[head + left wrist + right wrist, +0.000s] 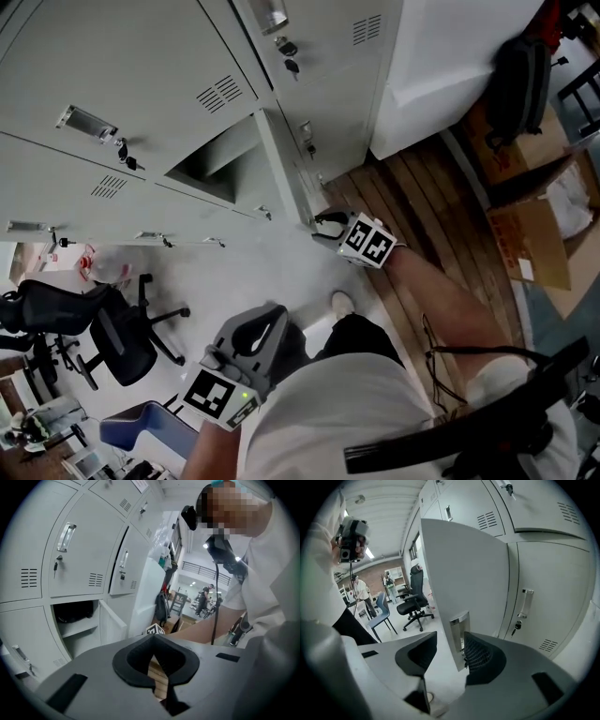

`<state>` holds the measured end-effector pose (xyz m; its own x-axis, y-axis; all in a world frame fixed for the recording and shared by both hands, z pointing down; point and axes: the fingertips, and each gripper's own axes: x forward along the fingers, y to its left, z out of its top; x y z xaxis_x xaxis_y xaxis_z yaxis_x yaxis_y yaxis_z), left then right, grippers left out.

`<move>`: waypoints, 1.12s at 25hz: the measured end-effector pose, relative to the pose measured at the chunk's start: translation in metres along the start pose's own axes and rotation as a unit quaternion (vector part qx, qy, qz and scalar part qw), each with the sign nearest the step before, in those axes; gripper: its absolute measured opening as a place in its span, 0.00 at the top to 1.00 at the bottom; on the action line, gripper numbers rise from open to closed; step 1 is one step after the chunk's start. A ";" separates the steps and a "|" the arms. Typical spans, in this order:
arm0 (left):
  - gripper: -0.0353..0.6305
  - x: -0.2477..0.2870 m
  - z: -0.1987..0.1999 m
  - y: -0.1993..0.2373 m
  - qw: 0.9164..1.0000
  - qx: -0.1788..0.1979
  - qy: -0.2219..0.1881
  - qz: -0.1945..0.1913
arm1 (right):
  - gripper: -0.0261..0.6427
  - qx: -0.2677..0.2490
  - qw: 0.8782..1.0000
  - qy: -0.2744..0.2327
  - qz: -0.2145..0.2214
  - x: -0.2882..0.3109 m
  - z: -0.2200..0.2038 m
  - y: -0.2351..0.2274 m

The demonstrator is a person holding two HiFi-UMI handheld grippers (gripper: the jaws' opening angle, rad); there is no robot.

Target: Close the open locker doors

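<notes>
The right arm [441, 291] reaches forward and down. Its right hand-held gripper [325, 228] is spread, with the free edge of the open locker door [464, 583] and the handle recess [458, 630] between the jaws. The door stands upright, edge-on to this gripper. The left hand-held gripper [157, 663], pressed together and empty, sits back by the torso [347, 412].

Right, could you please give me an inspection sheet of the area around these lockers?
Surface: pale floor, wooden boards at the right.
Job's things: one locker door stands open; keys hang in other doors' locks.
Clutter: office chair, cardboard boxes, black bag.
Grippers: right tongs open, astride the open door's edge by its handle; left tongs shut, empty.
Cables: black cable hangs from the person's head camera.
Surroundings: people far off in the room.
</notes>
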<state>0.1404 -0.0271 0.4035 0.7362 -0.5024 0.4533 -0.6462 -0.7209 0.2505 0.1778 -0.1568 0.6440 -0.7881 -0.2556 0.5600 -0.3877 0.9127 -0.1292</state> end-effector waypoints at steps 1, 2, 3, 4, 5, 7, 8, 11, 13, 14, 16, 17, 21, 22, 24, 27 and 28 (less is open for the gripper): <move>0.93 -0.001 -0.001 0.002 1.000 -0.001 0.001 0.003 | 0.74 -0.004 1.000 0.003 0.006 0.004 -0.001 -0.001; 0.93 -0.002 -0.003 0.003 1.000 -0.002 0.001 0.005 | 0.74 -0.010 1.000 0.006 0.011 0.008 -0.001 -0.001; 0.93 -0.004 -0.005 0.005 1.000 -0.004 0.001 0.007 | 0.74 -0.018 1.000 0.011 0.016 0.012 -0.001 -0.001; 0.93 -0.006 -0.006 0.007 1.000 -0.006 0.001 0.010 | 0.74 -0.027 0.999 0.017 0.022 0.016 -0.002 -0.001; 0.93 -0.009 -0.009 0.009 1.000 -0.008 0.002 0.012 | 0.74 -0.035 0.999 0.023 0.026 0.019 -0.002 0.000; 0.93 -0.013 -0.011 0.011 1.000 -0.013 0.003 0.014 | 0.74 -0.047 0.998 0.033 0.030 0.024 -0.002 0.001; 0.93 -0.015 -0.011 0.012 1.000 -0.015 0.001 0.014 | 0.74 -0.049 0.998 0.035 0.030 0.026 -0.002 0.001; 0.93 -0.021 -0.013 0.018 1.000 -0.020 -0.001 0.015 | 0.77 -0.055 0.997 0.037 0.025 0.029 0.000 0.000; 0.93 -0.025 -0.015 0.023 1.000 -0.025 -0.003 0.016 | 0.77 -0.056 0.998 0.039 0.019 0.032 0.002 0.001; 0.93 -0.027 -0.015 0.025 0.999 -0.031 -0.007 0.017 | 0.77 -0.054 0.998 0.039 0.015 0.034 0.004 0.002; 0.93 -0.032 -0.014 0.029 0.999 -0.043 -0.017 0.019 | 0.78 -0.047 0.998 0.038 0.008 0.040 0.008 0.006; 0.93 -0.035 -0.014 0.032 0.999 -0.046 -0.020 0.020 | 0.78 -0.044 0.998 0.036 0.005 0.045 0.011 0.008; 0.93 -0.043 -0.017 0.040 0.999 -0.044 -0.018 0.019 | 0.78 -0.028 0.999 0.031 -0.007 0.062 0.022 0.016; 0.93 -0.045 -0.018 0.042 0.999 -0.045 -0.018 0.018 | 0.78 -0.024 0.999 0.030 -0.012 0.066 0.025 0.018; 0.93 -0.051 -0.019 0.048 0.999 -0.047 -0.021 0.016 | 0.78 -0.017 0.999 0.028 -0.022 0.076 0.032 0.021; 0.93 -0.063 -0.021 0.060 0.998 -0.049 -0.028 0.014 | 0.78 -0.002 0.999 0.022 -0.039 0.091 0.043 0.025; 0.93 -0.067 -0.021 0.064 0.998 -0.050 -0.030 0.014 | 0.78 0.001 0.999 0.022 -0.045 0.097 0.047 0.026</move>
<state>0.0456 -0.0291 0.4075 0.7262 -0.5512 0.4108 -0.6814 -0.6562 0.3241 0.0690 -0.1725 0.6566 -0.7286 -0.3214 0.6049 -0.4564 0.8863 -0.0789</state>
